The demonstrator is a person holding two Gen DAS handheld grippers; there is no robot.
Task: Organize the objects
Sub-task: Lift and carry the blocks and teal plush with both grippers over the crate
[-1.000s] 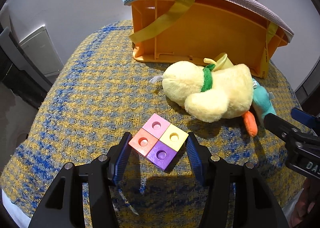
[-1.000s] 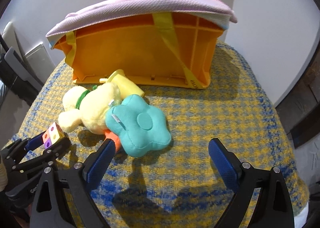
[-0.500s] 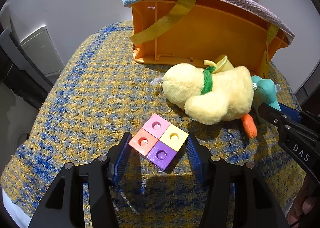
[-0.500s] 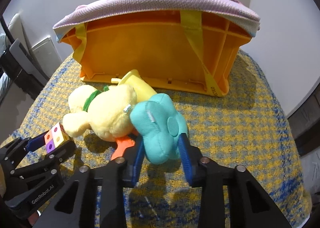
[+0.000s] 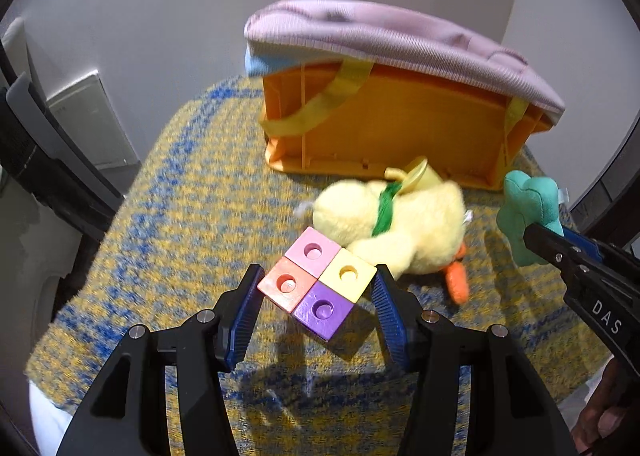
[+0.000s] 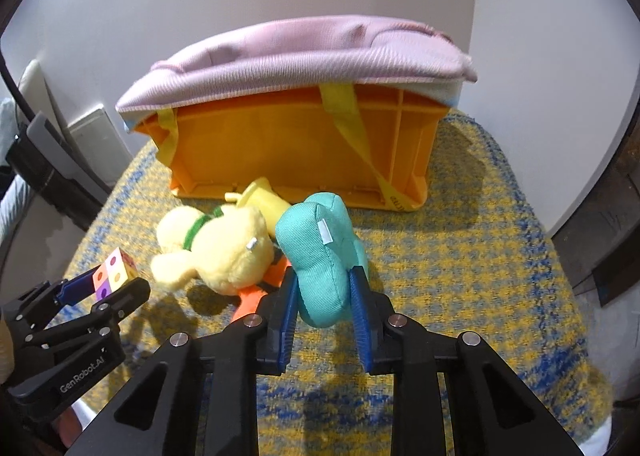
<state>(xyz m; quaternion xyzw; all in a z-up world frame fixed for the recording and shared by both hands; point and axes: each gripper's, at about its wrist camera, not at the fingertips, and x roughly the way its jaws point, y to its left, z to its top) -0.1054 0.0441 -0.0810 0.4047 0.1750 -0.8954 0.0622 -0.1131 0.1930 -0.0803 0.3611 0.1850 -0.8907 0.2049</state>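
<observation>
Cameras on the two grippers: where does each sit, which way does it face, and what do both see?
Left wrist: behind the left gripper, looking down along its fingers at the block cube they clamp; right gripper at the edge.
Right wrist: behind the right gripper, fingers squeezing the teal cushion; left gripper at the lower left.
Shared: yellow plush toy, orange crate, checked cloth.

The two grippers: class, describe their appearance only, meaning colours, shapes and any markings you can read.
Both are black, angular, two-fingered frames with silver pivot bolts and ribbed blue pads. The left gripper carries white lettering reading "GenRobot.AI" along its side in the right wrist view; the right gripper shows white "DAS". No cables or sleeves are visible.
</observation>
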